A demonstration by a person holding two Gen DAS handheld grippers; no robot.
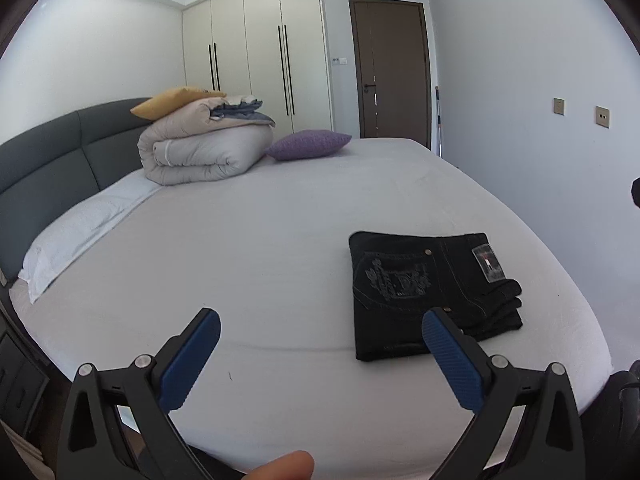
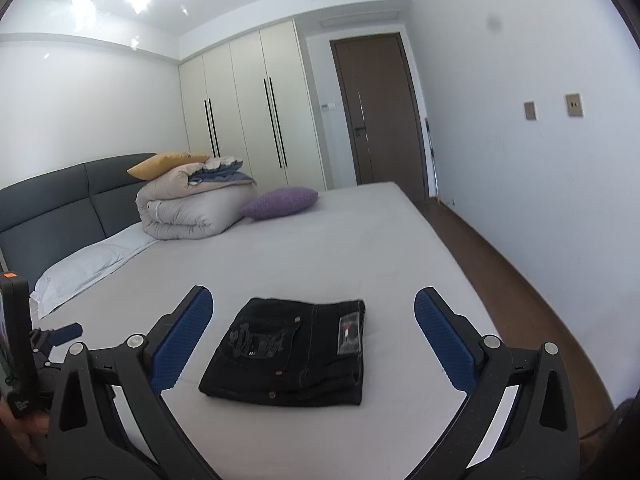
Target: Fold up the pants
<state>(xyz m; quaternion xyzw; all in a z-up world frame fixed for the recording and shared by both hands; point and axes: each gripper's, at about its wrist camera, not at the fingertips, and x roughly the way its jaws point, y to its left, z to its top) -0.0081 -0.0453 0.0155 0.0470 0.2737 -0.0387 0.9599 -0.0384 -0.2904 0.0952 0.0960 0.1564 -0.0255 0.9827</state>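
Black pants lie folded into a compact stack on the white bed sheet, back pocket embroidery and a label facing up. My left gripper is open and empty, held above the bed to the left of the pants; its right finger overlaps the pants' near edge in view. In the right wrist view the pants lie between and just beyond my open, empty right gripper. The left gripper's tip shows at the left edge there.
A rolled duvet with a yellow pillow and folded cloth on top, a purple cushion and a white pillow lie by the grey headboard. Wardrobe and brown door stand behind. Wooden floor runs along the bed's right side.
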